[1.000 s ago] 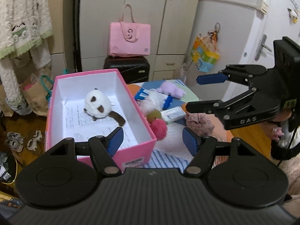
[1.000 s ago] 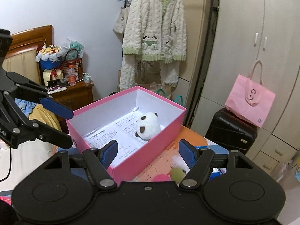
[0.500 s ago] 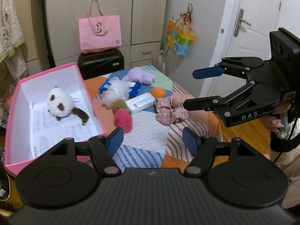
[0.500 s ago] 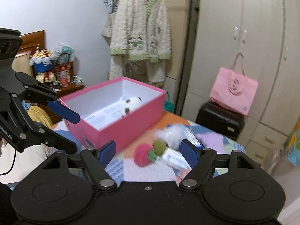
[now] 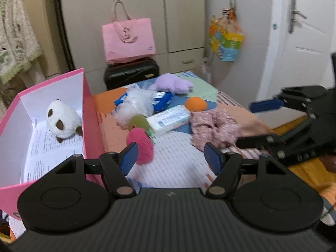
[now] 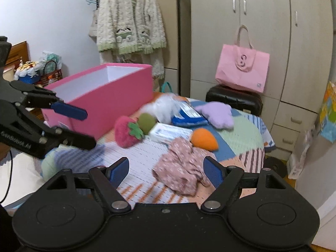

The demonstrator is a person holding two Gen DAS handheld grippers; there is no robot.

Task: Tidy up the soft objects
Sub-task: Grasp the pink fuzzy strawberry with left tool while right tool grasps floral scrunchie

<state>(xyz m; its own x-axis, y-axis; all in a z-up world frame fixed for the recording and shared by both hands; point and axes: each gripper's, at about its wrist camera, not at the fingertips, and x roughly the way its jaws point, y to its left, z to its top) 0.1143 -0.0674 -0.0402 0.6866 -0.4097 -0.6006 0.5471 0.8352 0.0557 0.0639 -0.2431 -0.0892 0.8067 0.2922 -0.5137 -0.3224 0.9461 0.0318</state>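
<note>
The soft things lie in a heap in the middle of both views. A pink flowery cloth [image 6: 184, 168] sits low in the right view, just past my right claw [image 6: 166, 169]. That claw has just been opening and its jaws stand wide with nothing between them. Beside the cloth is an orange toy [image 6: 203, 139], and farther back a purple plush [image 6: 218, 114]. A pink strawberry toy [image 5: 140, 145] lies near my left claw [image 5: 171, 157], whose jaws are partly apart and hold nothing. A green ball [image 6: 147, 122] touches the strawberry. The white fluffy lump [image 5: 134, 105] behind them is blurry; it may be a bag of stuffing. At the left of the left view stands a pink box [image 5: 90, 113] with a panda plush [image 5: 62, 121] inside. All this sits on the counter [image 5: 178, 168] with its colourful cover.
</note>
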